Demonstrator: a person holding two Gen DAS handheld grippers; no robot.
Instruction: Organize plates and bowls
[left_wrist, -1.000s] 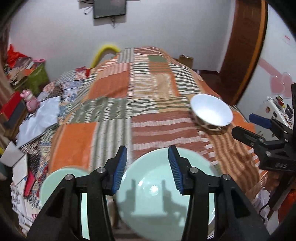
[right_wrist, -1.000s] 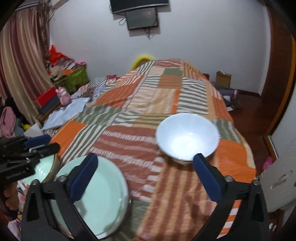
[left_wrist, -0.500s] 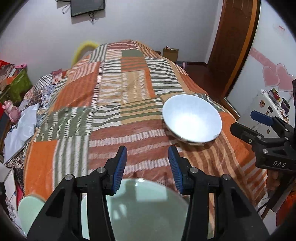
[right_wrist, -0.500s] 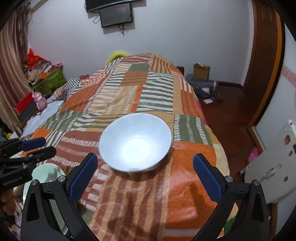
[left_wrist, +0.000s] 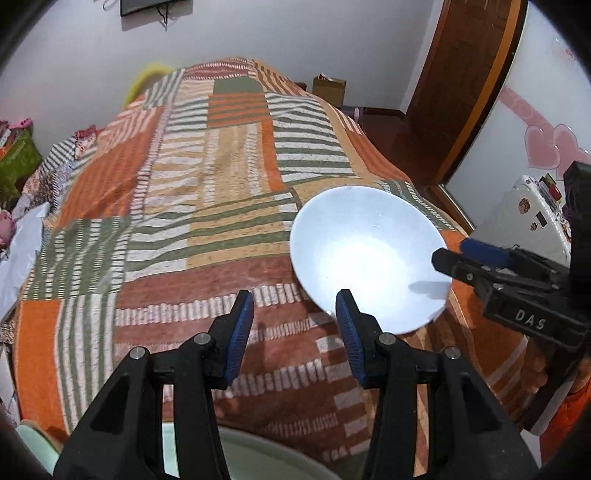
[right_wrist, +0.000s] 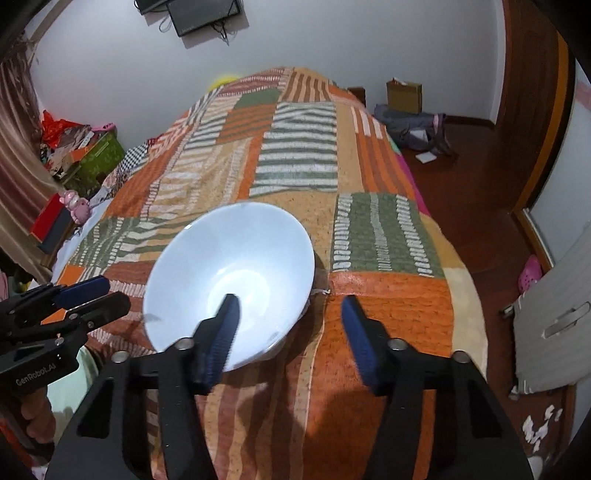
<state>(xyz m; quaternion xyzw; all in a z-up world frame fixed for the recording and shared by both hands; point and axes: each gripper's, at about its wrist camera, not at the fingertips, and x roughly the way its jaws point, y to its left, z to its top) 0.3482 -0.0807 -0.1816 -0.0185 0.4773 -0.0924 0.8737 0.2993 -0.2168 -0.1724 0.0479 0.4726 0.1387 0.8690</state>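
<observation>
A white bowl (left_wrist: 369, 254) sits on the striped patchwork bedspread (left_wrist: 207, 177); it also shows in the right wrist view (right_wrist: 236, 280). My right gripper (right_wrist: 290, 332) is open, its left finger over the bowl's inside and its right finger outside the near rim. My left gripper (left_wrist: 295, 332) is open and empty, just left of the bowl's near edge. A pale green plate (left_wrist: 258, 458) lies below the left gripper at the bottom edge, with a second green dish (left_wrist: 35, 437) at the far left.
The bed's right edge drops to a wooden floor (right_wrist: 480, 192) with a bag (right_wrist: 413, 125) and a cardboard box (right_wrist: 404, 96). Clutter and a green box (right_wrist: 92, 155) sit left of the bed. A wooden door (left_wrist: 461, 92) stands at the right.
Both grippers moved forward toward the white bowl. The right gripper narrowed and now straddles the bowl's near rim. The green plates slid to the bottom of the left view.
</observation>
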